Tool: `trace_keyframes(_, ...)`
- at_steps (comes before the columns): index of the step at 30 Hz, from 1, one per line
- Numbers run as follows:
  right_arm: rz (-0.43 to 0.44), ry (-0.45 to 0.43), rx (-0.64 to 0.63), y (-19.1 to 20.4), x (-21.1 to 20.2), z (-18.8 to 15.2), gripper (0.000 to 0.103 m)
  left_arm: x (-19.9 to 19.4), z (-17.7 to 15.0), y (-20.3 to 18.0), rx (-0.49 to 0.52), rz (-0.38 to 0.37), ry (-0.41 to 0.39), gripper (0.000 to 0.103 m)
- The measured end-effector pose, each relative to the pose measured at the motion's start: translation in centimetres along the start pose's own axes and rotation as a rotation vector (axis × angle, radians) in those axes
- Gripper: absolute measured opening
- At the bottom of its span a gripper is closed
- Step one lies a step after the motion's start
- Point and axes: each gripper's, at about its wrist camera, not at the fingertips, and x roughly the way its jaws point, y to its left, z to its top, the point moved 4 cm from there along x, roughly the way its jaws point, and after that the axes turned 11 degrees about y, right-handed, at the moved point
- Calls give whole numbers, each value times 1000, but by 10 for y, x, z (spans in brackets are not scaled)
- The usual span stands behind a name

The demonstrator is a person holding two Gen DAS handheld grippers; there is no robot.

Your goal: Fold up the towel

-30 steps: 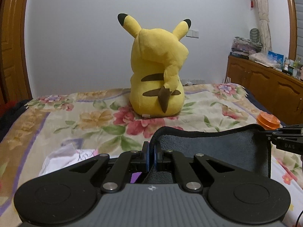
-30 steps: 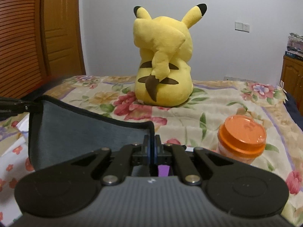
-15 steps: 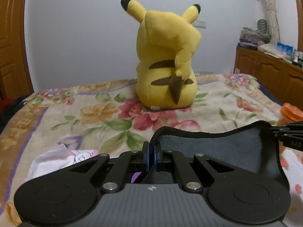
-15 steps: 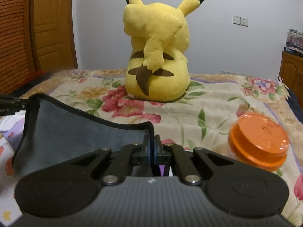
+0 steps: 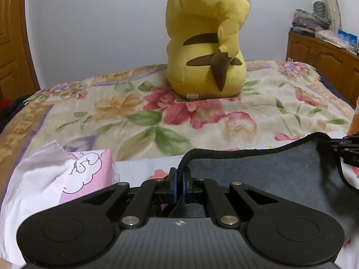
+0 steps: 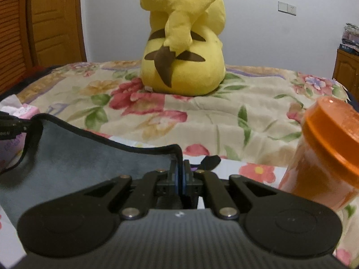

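Fleecy matt grey towel point(image 5: 269, 172); plush yellow Pikachu toy point(image 5: 206, 44); glossy orange plastic jar point(image 6: 325, 152); matt black plastic left gripper point(image 5: 178, 185).

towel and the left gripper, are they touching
Touching. The left wrist view shows the left gripper shut on the towel, its hem pinched between the blue pads.

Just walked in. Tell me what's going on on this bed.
A person is folding a grey towel with two handheld grippers. The left gripper is shut on one corner, the right gripper on the other, and the edge sags between them above the floral bedspread. Around them are a yellow plush farther back, a pink tissue box on the left and an orange-lidded jar on the right. No fold shows yet.
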Motion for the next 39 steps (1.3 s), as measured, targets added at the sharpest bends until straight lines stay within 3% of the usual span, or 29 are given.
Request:
trace_keyframes(5,-11,27,-13,1,6,0,6,0,-3,-1,6,-2,9,13)
trace_keyframes(7,-29,34,-15,1,6,-1,16,-2,-5,-1,-2,-11,12,25)
trace_keyframes(9,-39,33,-15,2,4,-1,41,-6,-7,-4,3,-21,7,35)
trace_keyframes(11,-41,22,-15,3,-1,-2,47,-10,-9,-7,10,-22,7,40)
trace_keyframes(29,52,-12,35,21,-91,-21,47,-93,-60,-30,34,-50,65,46)
trace_keyframes(39,63,-13,36,34,-133,-43,47,-140,-81,-44,55,-70,60,57)
